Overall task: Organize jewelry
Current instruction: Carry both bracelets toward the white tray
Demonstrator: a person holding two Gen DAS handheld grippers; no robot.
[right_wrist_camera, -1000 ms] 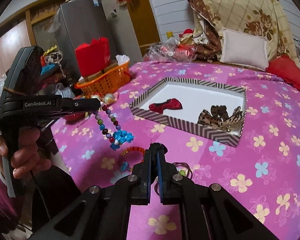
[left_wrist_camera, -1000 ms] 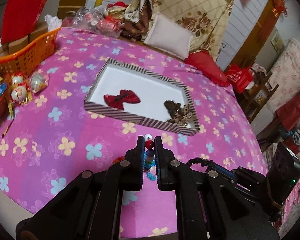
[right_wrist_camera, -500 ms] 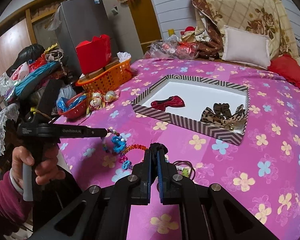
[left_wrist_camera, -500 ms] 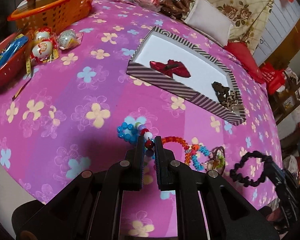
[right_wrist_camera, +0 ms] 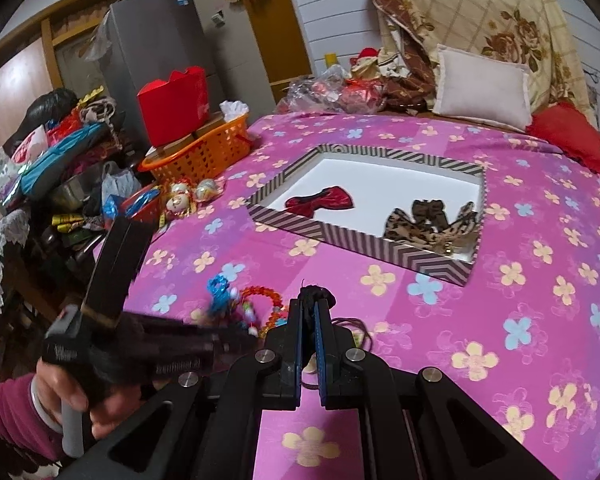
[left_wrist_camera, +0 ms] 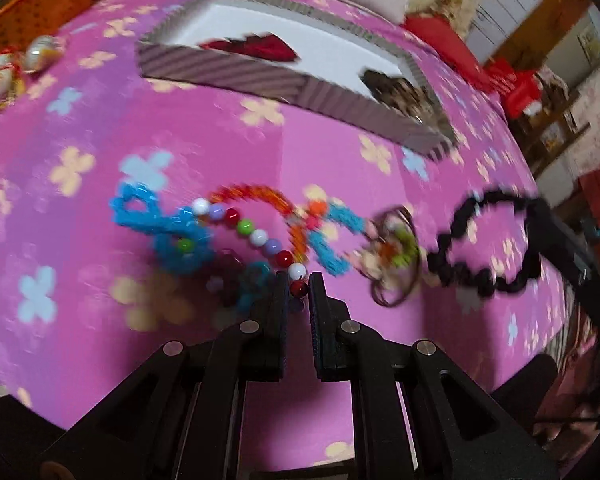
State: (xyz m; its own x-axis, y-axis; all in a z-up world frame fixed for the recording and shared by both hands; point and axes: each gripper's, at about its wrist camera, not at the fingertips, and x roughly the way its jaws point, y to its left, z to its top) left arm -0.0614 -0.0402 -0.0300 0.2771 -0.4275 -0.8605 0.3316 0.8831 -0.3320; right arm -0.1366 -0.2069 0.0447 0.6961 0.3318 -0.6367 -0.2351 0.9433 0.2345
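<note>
My left gripper [left_wrist_camera: 299, 289] is low over the pink flowered tablecloth [left_wrist_camera: 100, 264], shut on a dark red bead of a multicoloured bead string [left_wrist_camera: 256, 236]. The string lies across the cloth to a blue bead flower [left_wrist_camera: 168, 228]. Beside it lie an orange bead bracelet [left_wrist_camera: 252, 194], a blue one [left_wrist_camera: 332, 240] and brown hair ties [left_wrist_camera: 392, 268]. My right gripper [right_wrist_camera: 309, 300] is shut on a black hair band [left_wrist_camera: 484, 240], which hangs just above the cloth. The striped box [right_wrist_camera: 364, 254] holds a red bow [right_wrist_camera: 320, 205] and leopard bows [right_wrist_camera: 432, 228].
An orange basket [right_wrist_camera: 204, 156] with a red box [right_wrist_camera: 172, 104], a red bowl [right_wrist_camera: 140, 208] and wrapped ornaments [right_wrist_camera: 180, 202] stand at the table's left. Cushions [right_wrist_camera: 484, 88] lie behind the table. A hand [right_wrist_camera: 72, 392] holds the left gripper [right_wrist_camera: 240, 338] at the near edge.
My left gripper has dropped toward the table. The bead string that hung from it now lies on the cloth. The right gripper has stayed put.
</note>
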